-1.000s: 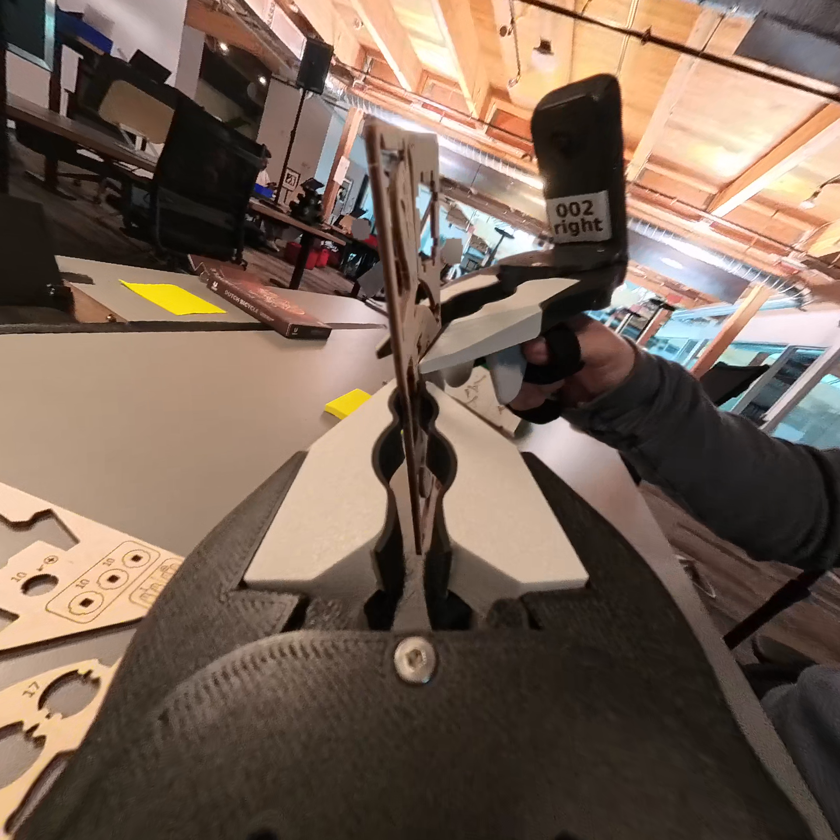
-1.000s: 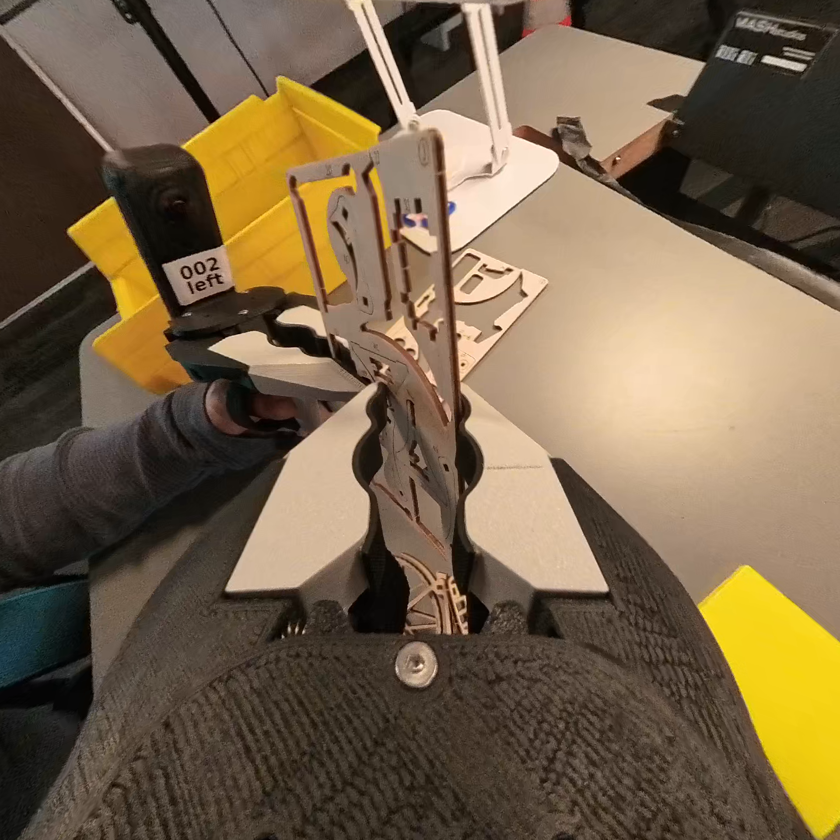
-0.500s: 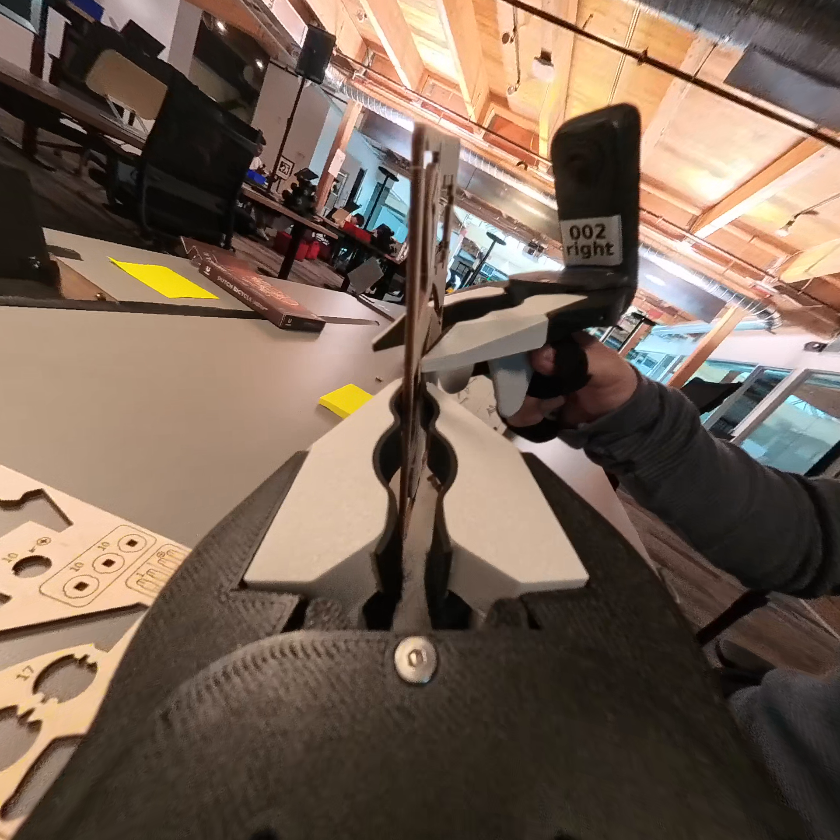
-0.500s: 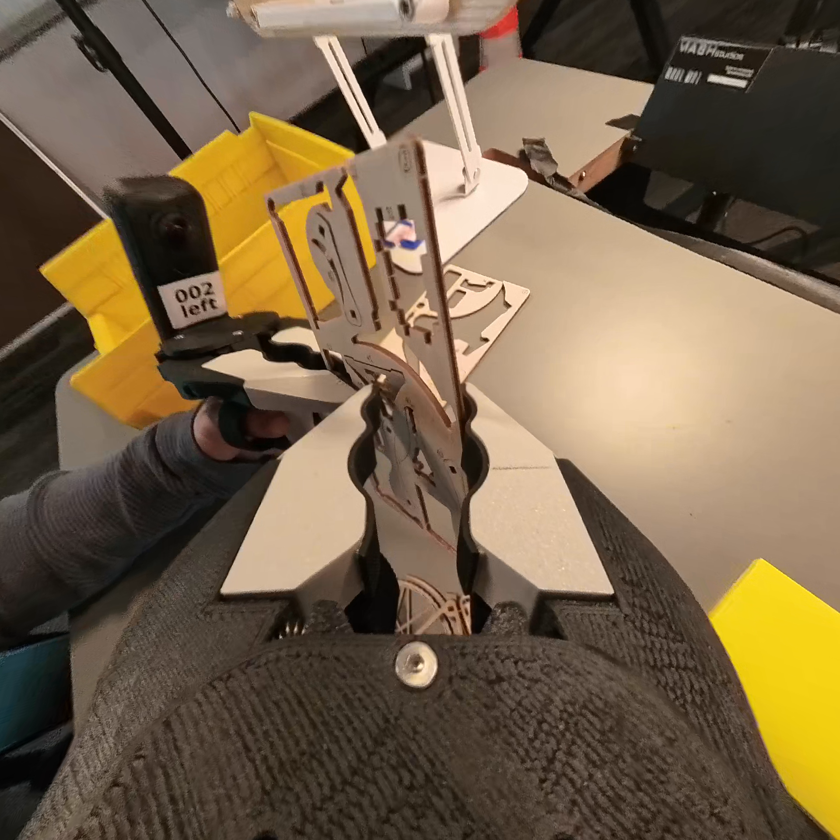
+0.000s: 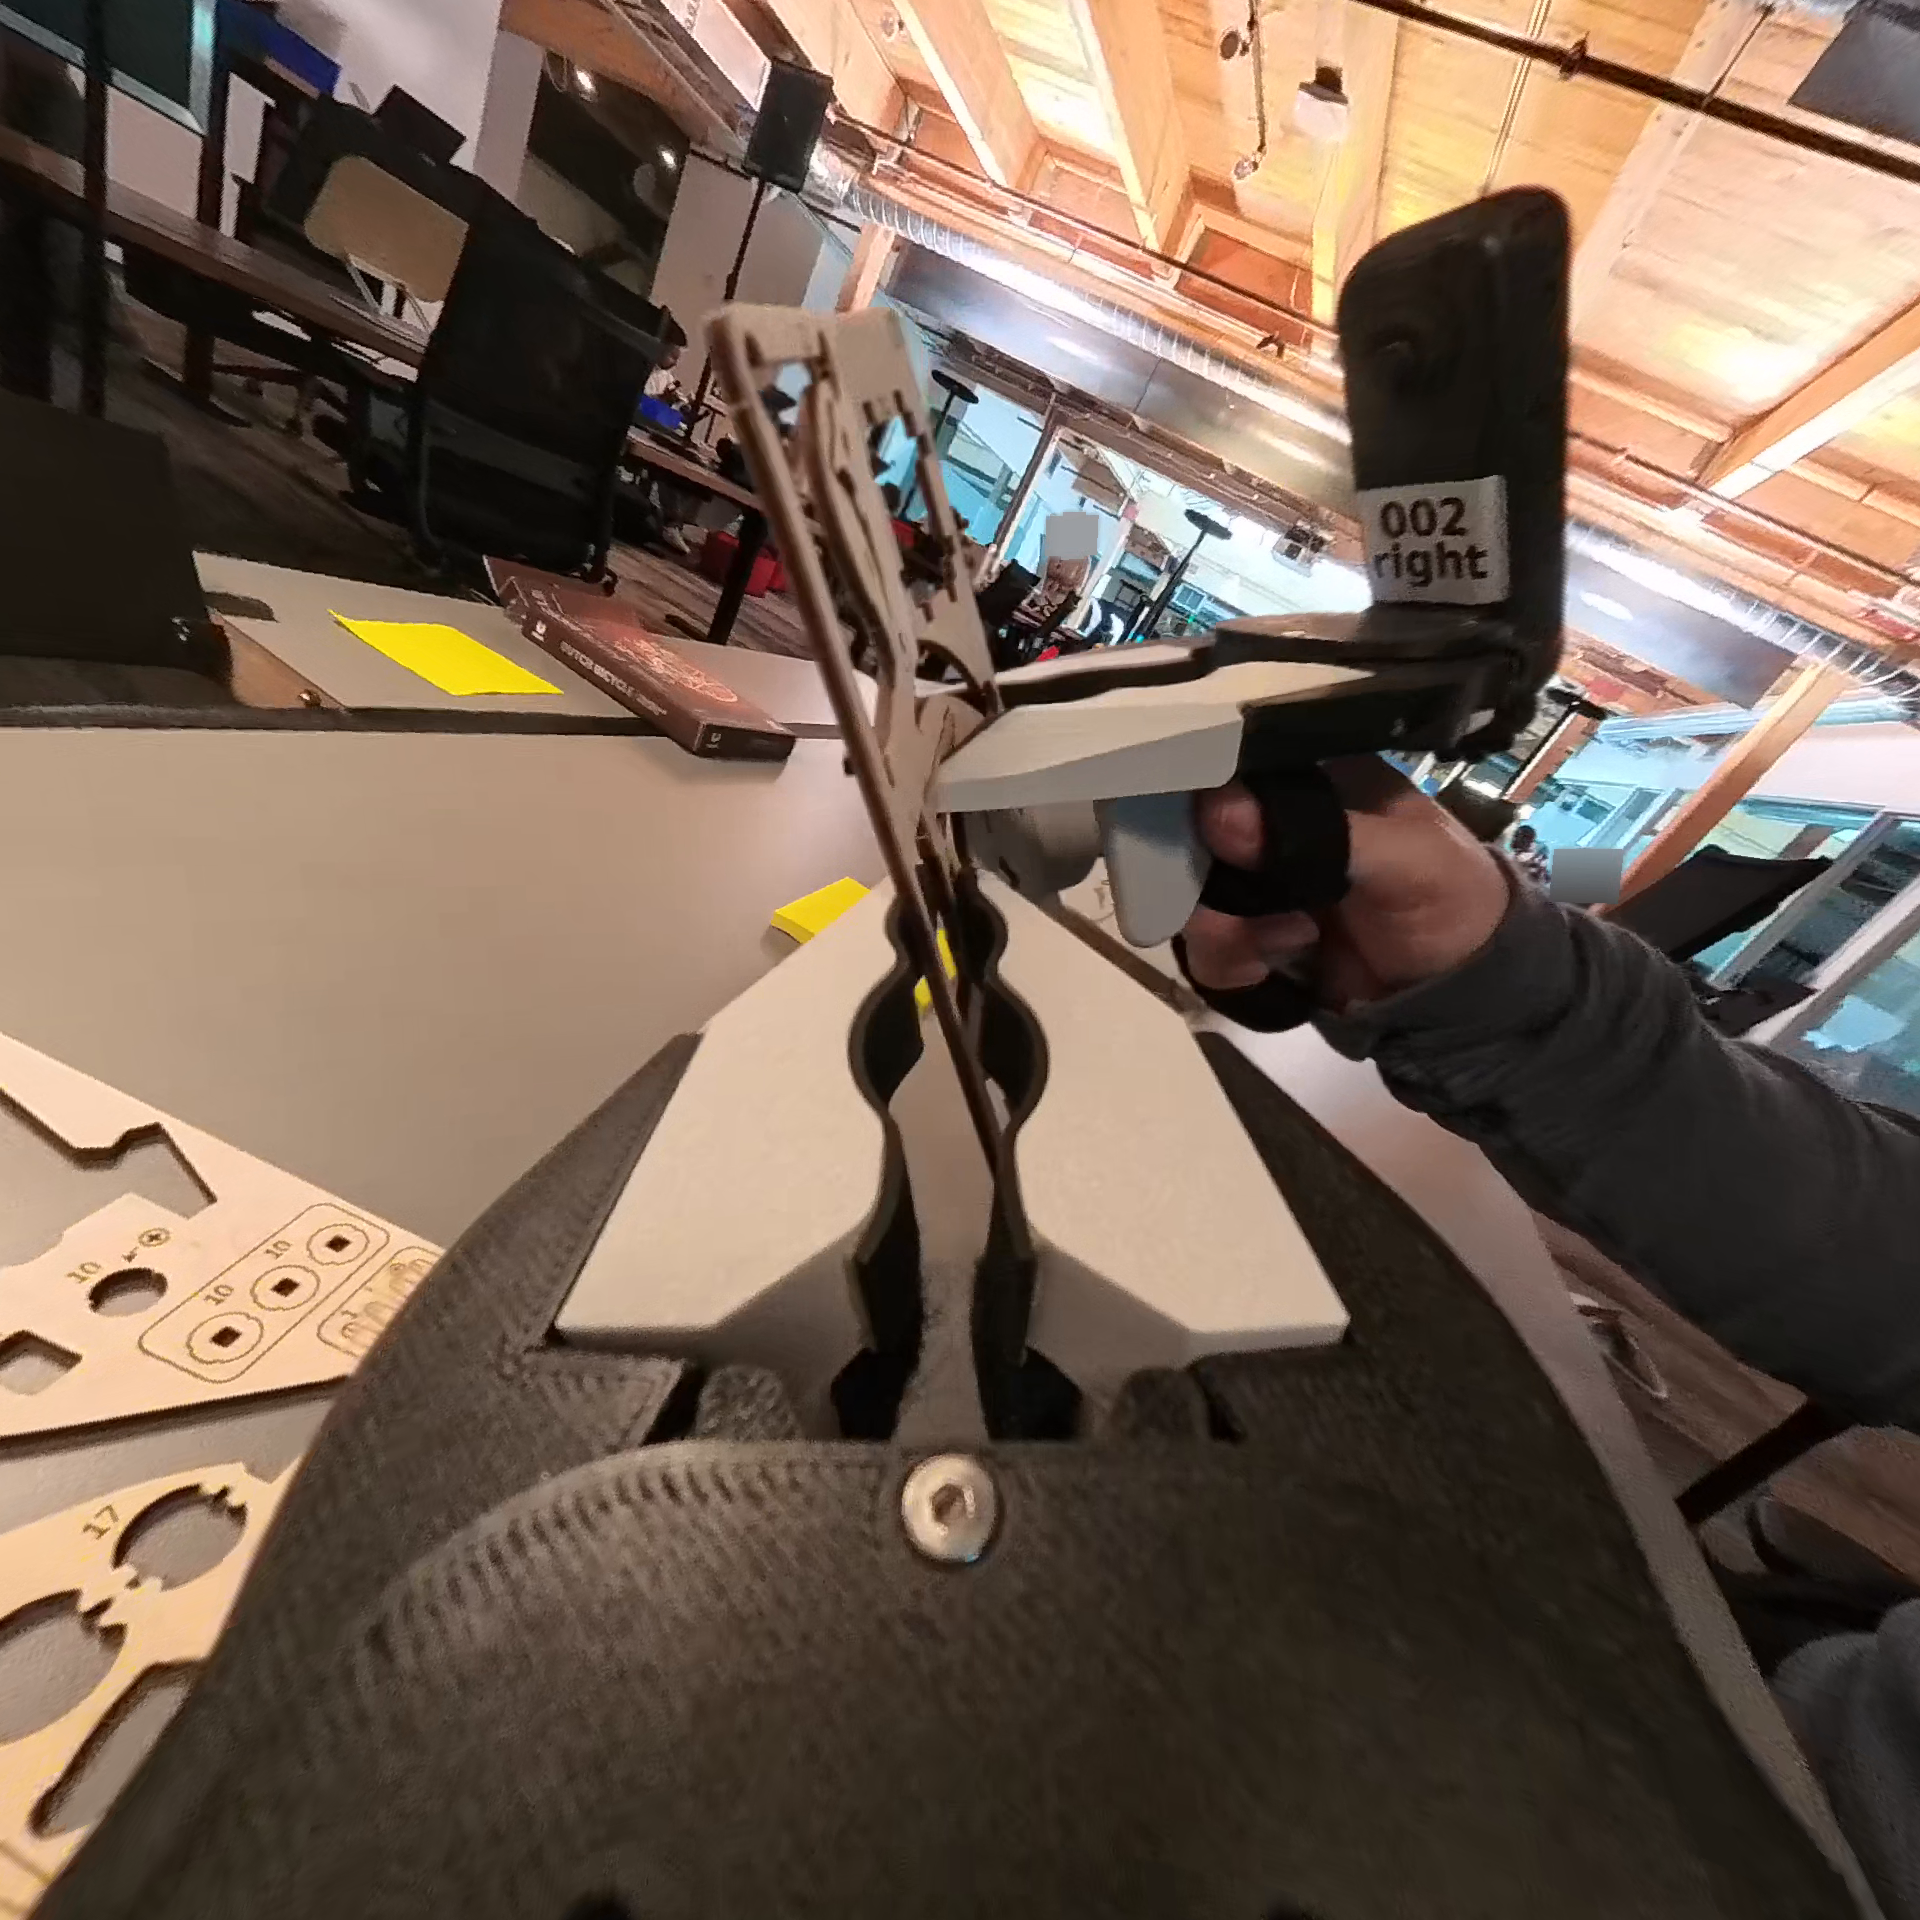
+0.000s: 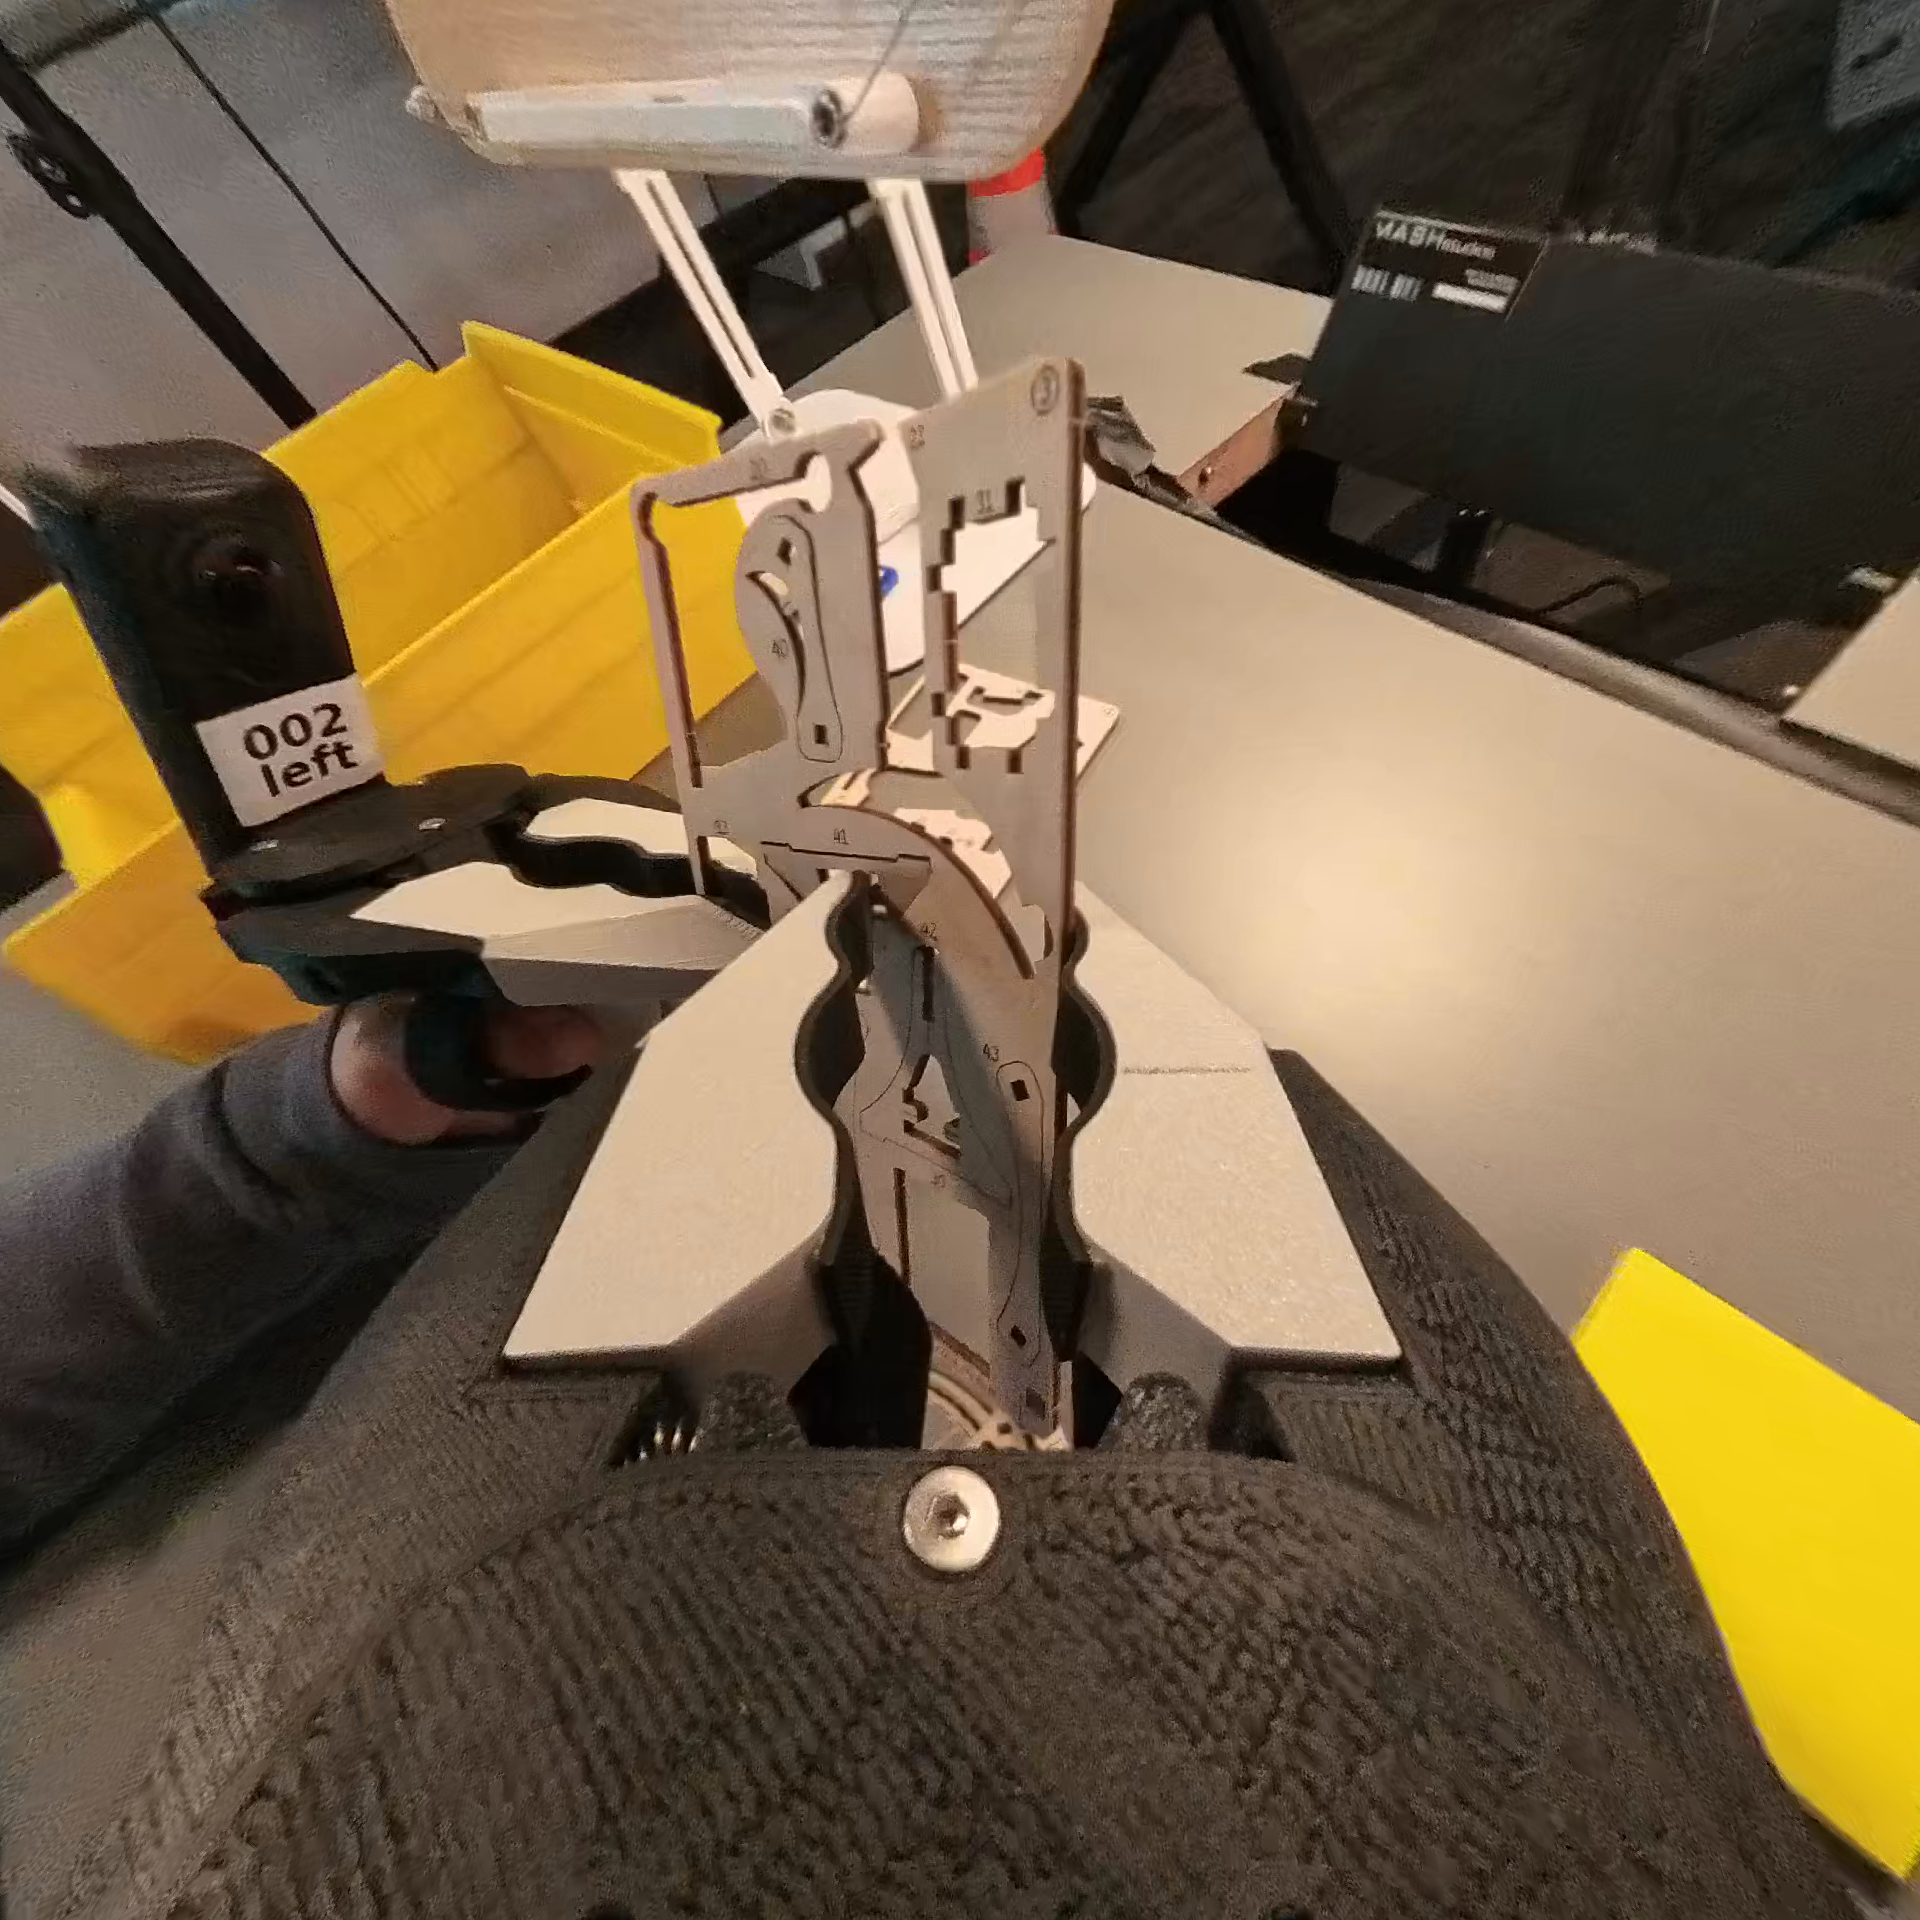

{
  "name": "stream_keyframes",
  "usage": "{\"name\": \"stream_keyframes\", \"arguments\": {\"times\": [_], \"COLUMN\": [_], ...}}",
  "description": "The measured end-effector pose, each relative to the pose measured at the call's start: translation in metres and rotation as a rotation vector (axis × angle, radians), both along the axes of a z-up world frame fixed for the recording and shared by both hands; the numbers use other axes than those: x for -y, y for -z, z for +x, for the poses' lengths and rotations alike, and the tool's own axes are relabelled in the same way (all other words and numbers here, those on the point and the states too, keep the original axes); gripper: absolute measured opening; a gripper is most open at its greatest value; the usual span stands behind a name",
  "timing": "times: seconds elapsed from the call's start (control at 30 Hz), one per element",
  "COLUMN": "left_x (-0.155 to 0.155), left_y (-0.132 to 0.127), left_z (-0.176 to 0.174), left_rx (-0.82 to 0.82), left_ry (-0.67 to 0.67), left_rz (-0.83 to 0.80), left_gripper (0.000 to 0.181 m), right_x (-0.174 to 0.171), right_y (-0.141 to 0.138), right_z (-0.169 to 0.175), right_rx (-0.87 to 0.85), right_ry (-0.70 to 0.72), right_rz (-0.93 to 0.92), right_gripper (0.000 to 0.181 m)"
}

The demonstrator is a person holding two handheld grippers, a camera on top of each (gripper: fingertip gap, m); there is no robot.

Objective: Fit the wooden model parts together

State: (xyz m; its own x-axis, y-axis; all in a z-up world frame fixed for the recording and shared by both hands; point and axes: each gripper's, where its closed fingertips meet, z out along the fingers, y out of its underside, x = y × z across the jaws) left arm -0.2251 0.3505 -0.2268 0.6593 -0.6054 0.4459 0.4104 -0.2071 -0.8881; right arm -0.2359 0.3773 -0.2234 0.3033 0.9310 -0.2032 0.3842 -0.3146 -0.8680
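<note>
Plywood parts sheet (image 6: 894, 790) now twisted off edge-on, leaning left in left wrist view where it stood upright a second ago. Left gripper (image 5: 951, 935) and right gripper (image 6: 956, 914) both clamped on it, held above grey table (image 6: 1455, 831). Likely flexing sheet to free piece. More cut sheets (image 5: 156, 1278) lie flat; yellow bin (image 6: 468, 540) behind; open workshop, timber ceiling.

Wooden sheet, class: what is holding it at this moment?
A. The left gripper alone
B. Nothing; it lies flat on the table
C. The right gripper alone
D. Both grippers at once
D: the wooden sheet stands between the fingers of the right gripper, while the left gripper pinches its edge from the side, well above the table.
</note>
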Motion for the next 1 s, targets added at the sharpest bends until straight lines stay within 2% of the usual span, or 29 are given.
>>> {"name": "stream_keyframes", "arguments": {"times": [0.07,0.13,0.2,0.3,0.33,0.37,0.4,0.47,0.53,0.73,0.83,1.0], "left_x": [0.003,0.007,0.007,0.007,0.006,0.005,0.004,0.005,0.005,0.005,0.005,0.008], "left_y": [-0.005,-0.013,-0.012,-0.012,-0.011,-0.009,-0.007,-0.009,-0.01,-0.008,-0.009,-0.011], "left_z": [-0.004,-0.006,-0.005,-0.003,-0.003,-0.003,-0.004,-0.004,-0.004,0.0,0.001,0.004], "left_rx": [0.014,0.054,0.058,0.062,0.068,0.063,0.064,0.094,0.09,0.087,0.083,0.028], "left_ry": [-0.001,0.026,0.028,0.036,0.036,0.03,0.024,0.038,0.041,0.048,0.049,0.043], "left_rz": [0.028,0.062,0.061,0.058,0.052,0.036,0.03,0.031,0.037,0.031,0.036,0.054], "left_gripper": [0.001,0.001,0.0,0.0,0.0,0.001,0.001,0.001,0.001,0.001,0.001,0.001], "right_x": [0.004,0.012,0.013,0.013,0.016,0.027,0.032,0.025,0.02,0.017,0.011,0.012], "right_y": [-0.006,-0.015,-0.014,-0.013,-0.014,-0.018,-0.019,-0.017,-0.016,-0.011,-0.007,-0.007], "right_z": [-0.003,-0.006,-0.005,-0.002,-0.003,-0.005,-0.007,-0.006,-0.005,-0.004,-0.004,-0.003], "right_rx": [-0.022,-0.091,-0.111,-0.125,-0.134,-0.162,-0.176,-0.17,-0.169,-0.156,-0.114,-0.122], "right_ry": [-0.028,-0.095,-0.126,-0.135,-0.151,-0.216,-0.243,-0.215,-0.182,-0.158,-0.119,-0.105], "right_rz": [0.013,-0.062,-0.163,-0.187,-0.196,-0.246,-0.296,-0.272,-0.248,-0.224,-0.163,-0.186], "right_gripper": [0.031,0.03,0.03,0.03,0.04,0.082,0.093,0.068,0.057,0.057,0.048,0.049]}}
